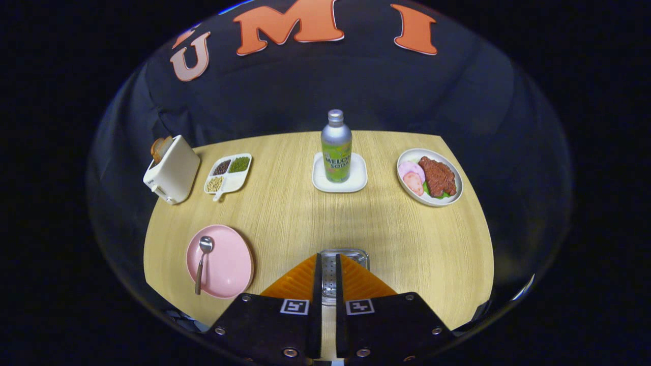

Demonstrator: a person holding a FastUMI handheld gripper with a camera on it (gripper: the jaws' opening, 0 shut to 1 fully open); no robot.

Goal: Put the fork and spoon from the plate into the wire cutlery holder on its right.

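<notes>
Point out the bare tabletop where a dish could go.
Widest bare table: between soda bottle's tray, meat plate and cutlery holder. Another between pink plate, divided dish and tray. Crowded by the toaster. Fingers nearly closed above the holder.

One gripper (329,257), fingers nearly together over one metal holder (357,253). Left of them, one spoon (205,245) on one pink plate (231,264). Beyond: one toaster (172,170), one divided dish (243,179), one bottle (336,147), one saucer (358,183), one food plate (456,197).
</notes>
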